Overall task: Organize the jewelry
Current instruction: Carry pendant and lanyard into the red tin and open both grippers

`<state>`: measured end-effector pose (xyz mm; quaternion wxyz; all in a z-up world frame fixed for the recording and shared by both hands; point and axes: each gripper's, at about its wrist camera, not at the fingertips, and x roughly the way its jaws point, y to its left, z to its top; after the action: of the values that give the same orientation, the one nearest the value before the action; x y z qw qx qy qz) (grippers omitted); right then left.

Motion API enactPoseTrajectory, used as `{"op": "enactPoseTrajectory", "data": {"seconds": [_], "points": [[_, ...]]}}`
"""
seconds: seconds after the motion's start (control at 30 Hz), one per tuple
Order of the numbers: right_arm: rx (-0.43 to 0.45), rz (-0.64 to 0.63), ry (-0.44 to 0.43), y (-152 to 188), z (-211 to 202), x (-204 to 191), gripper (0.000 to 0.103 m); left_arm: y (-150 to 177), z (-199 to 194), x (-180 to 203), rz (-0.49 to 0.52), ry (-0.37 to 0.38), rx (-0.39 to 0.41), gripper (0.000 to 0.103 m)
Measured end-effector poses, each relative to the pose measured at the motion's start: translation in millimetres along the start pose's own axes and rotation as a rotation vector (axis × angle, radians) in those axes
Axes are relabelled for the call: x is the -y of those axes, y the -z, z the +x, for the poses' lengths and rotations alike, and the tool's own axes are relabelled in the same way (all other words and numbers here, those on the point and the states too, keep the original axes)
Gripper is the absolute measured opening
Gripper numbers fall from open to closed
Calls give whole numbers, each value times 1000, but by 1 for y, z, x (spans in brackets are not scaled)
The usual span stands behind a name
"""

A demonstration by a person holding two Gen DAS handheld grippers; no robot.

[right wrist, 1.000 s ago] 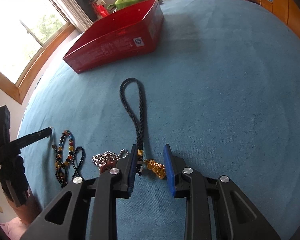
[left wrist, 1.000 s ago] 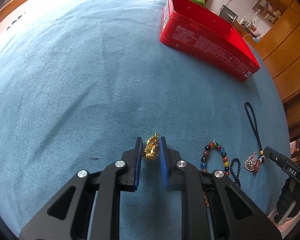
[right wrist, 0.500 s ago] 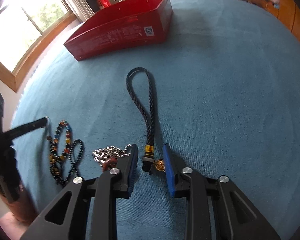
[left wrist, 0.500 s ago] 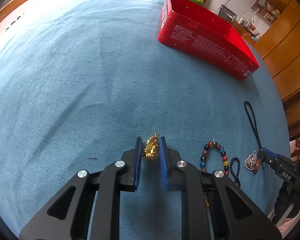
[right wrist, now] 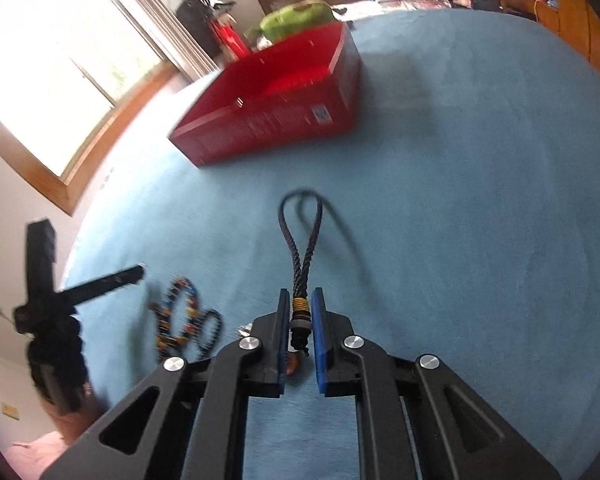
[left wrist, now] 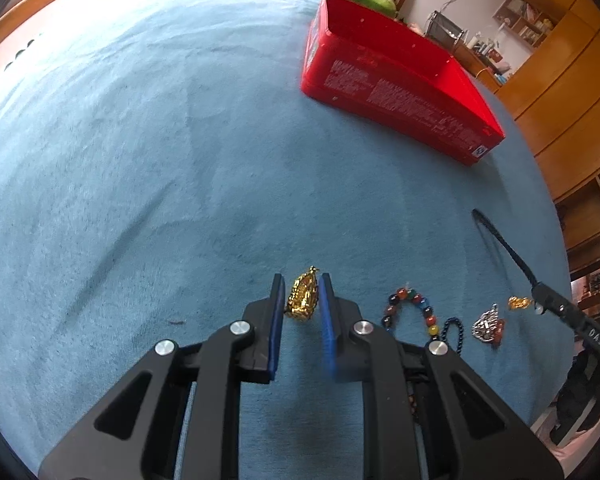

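So the left gripper (left wrist: 302,294) is clamped on a gold pendant (left wrist: 303,294) just over the blue cloth (left wrist: 140,160). Right gripper (right wrist: 301,312) is closing on the black cord charm (right wrist: 300,248), pinching its knot. Red tin (right wrist: 284,120) sits well beyond both.

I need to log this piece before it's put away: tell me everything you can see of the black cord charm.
The black cord charm is a twisted dark rope loop, bound at its base with yellow wrapping and a grey collar. The right tongs are closing around that collar, with the loop pointing away over the blue cloth. A small gold pendant dangles below.
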<state>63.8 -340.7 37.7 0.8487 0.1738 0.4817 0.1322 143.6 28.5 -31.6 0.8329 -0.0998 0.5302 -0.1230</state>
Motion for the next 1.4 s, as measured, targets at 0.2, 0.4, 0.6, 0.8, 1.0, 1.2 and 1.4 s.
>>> {"op": "enactPoseTrajectory", "data": {"seconds": [0.2, 0.4, 0.6, 0.8, 1.0, 1.2, 1.4], "points": [[44, -25, -6, -21, -13, -12, 10, -8, -14, 11, 26, 11, 32, 15], [72, -40, -12, -47, -21, -20, 10, -29, -26, 28, 71, 4, 56, 15], [110, -41, -28, -87, -27, -25, 10, -65, -40, 51, 114, -16, 95, 15], [175, -64, -71, -133, -37, -41, 10, -109, -45, 73, 135, -8, 130, 15], [253, -94, -93, -178, -28, -56, 10, -155, -31, 92, 135, 24, 161, 15], [216, -68, -64, -206, 24, -43, 10, -190, 17, 91, 105, 10, 128, 15], [146, -43, -26, -216, 69, -25, 10, -207, 72, 88, 105, -29, 48, 15]]}}
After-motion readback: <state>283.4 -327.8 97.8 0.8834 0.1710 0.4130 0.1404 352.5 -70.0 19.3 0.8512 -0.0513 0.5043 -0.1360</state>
